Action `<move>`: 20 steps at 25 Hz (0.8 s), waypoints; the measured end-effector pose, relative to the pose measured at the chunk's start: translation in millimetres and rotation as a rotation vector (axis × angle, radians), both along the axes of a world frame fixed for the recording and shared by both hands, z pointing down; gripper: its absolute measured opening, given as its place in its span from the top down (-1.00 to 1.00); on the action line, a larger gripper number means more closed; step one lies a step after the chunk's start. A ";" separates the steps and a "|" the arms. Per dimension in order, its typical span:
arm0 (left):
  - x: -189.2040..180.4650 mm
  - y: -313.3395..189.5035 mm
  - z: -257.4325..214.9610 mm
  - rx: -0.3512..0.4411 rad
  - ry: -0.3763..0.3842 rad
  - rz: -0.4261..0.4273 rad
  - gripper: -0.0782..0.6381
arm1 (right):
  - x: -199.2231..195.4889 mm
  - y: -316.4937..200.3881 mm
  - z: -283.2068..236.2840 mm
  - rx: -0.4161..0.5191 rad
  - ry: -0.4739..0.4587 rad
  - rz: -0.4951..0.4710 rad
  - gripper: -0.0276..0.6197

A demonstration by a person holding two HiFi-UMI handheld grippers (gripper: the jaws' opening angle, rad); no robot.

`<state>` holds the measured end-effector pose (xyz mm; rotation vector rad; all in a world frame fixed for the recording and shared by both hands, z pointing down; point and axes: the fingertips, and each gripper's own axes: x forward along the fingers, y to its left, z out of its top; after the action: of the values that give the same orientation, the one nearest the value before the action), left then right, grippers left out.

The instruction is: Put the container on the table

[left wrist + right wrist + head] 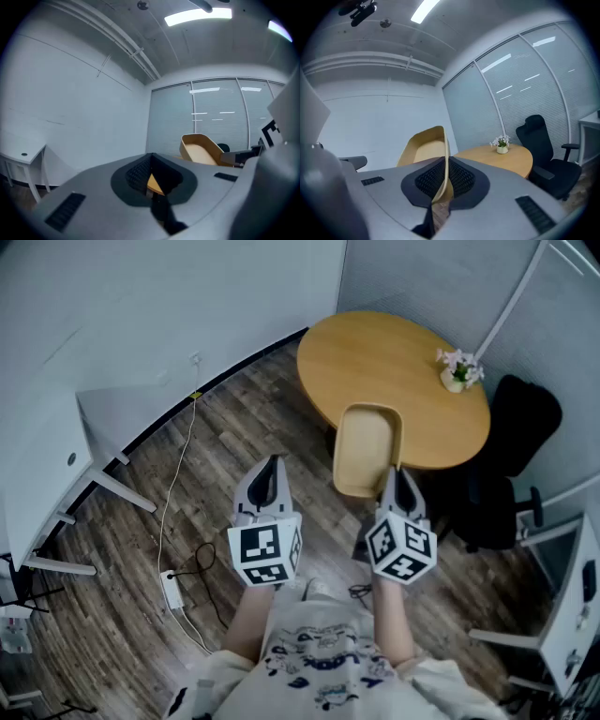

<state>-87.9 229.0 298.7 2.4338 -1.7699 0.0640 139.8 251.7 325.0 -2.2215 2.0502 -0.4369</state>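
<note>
A tan, oblong container (367, 448) hangs in the air over the near edge of the round wooden table (375, 362). My right gripper (392, 476) is shut on its near right rim. In the right gripper view the container's thin wall (446, 161) runs between the closed jaws, with the tray (423, 149) rising beyond them. My left gripper (269, 478) is shut and holds nothing, to the left of the container and apart from it. The left gripper view shows the container (200, 149) off to the right.
A small pot of pink flowers (457, 369) stands at the table's far right. A black office chair (506, 460) sits right of the table. A white cable and power strip (172, 589) lie on the wood floor at left, beside white desk legs (112, 486).
</note>
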 end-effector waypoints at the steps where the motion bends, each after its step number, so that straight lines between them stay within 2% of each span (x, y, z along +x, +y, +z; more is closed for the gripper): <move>1: 0.2 -1.4 0.2 -0.001 -0.001 0.000 0.77 | 0.0 -1.5 0.0 0.000 -0.001 0.000 0.85; 20: 20.9 -13.1 18.4 -0.034 -0.003 -0.044 0.77 | 20.9 -20.6 18.8 -0.026 -0.017 -0.035 0.85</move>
<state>-67.0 215.8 317.2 2.3719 -1.8072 0.0927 160.7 231.1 343.8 -2.1915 2.0890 -0.4865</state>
